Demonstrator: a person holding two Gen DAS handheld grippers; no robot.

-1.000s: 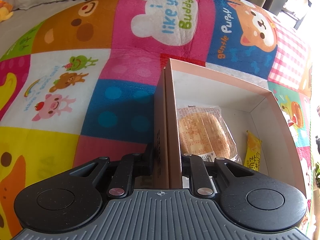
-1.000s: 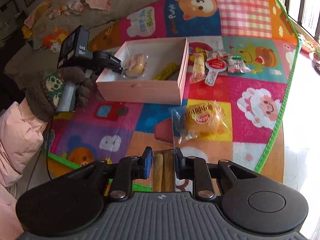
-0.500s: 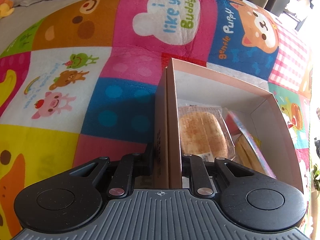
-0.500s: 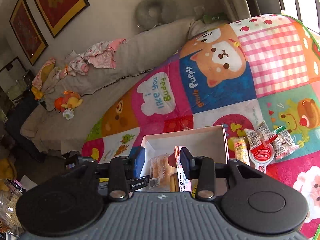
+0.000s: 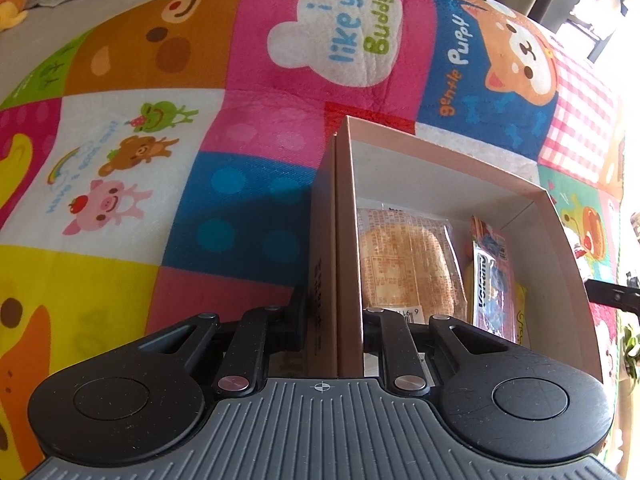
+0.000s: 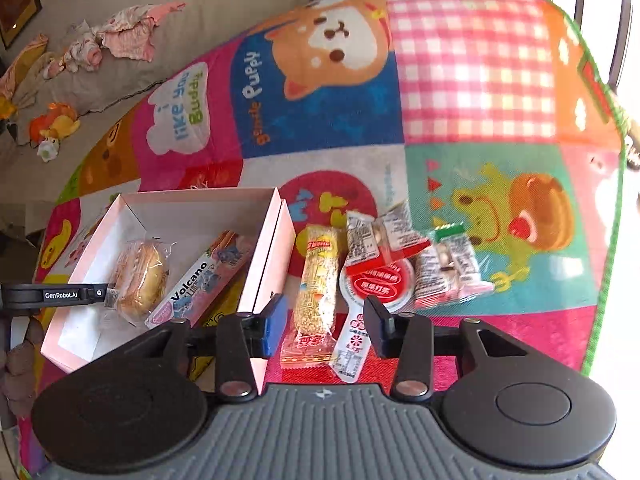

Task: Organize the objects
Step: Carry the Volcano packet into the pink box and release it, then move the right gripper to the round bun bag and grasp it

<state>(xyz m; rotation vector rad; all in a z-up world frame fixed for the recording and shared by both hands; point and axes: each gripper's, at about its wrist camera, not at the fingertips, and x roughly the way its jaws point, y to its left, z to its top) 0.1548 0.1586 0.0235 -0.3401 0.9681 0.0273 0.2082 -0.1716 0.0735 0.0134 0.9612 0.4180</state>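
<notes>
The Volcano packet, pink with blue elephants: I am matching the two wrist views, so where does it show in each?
Left wrist: the pink Volcano packet stands on edge at right of centre, inside the pink cardboard box, right of the wrapped round bun.
Right wrist: it lies slanted at lower left, in the same box, again right of the bun.
Shared landmark: the bun.

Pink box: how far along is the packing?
Done: the pink box holds a wrapped bun, the Volcano pack and a yellow packet. The left gripper clamps its wall; the right gripper, opening, holds nothing. Left: the snack bar and neighbouring packets.
</notes>
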